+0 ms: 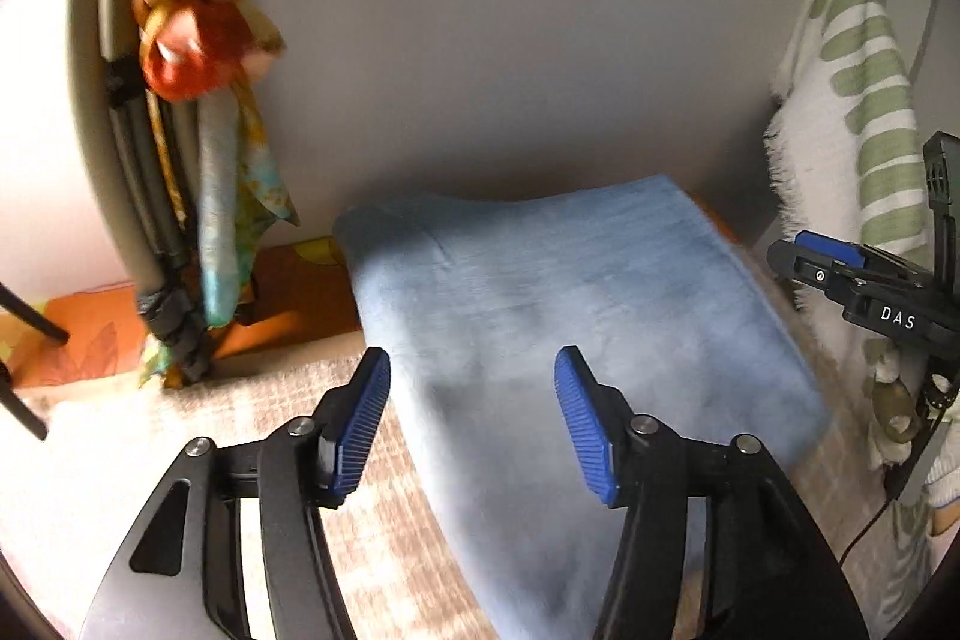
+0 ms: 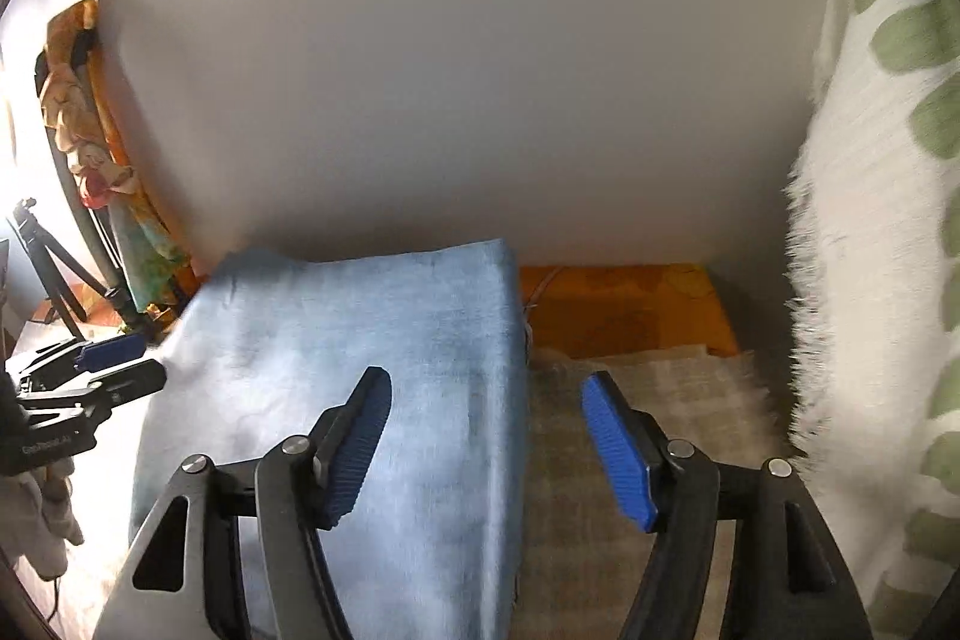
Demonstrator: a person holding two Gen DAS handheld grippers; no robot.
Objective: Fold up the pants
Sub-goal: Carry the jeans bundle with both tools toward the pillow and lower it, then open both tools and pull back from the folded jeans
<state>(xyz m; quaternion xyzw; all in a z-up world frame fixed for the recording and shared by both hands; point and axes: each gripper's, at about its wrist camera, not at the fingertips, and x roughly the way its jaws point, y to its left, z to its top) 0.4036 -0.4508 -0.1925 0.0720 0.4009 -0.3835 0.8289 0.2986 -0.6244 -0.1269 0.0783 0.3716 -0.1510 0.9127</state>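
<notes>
Light blue pants lie flat on a beige woven cloth, folded into a long band that runs to the wall. My left gripper is open and empty above the band's left edge. The pants also show in the right wrist view. My right gripper is open and empty, its jaws straddling the band's right edge. The right gripper shows at the right of the left wrist view. The left gripper shows at the left of the right wrist view.
A grey wall stands close behind. A tripod with colourful scarves leans at the back left. A white towel with green stripes hangs at the right. An orange patterned sheet lies beneath the cloth.
</notes>
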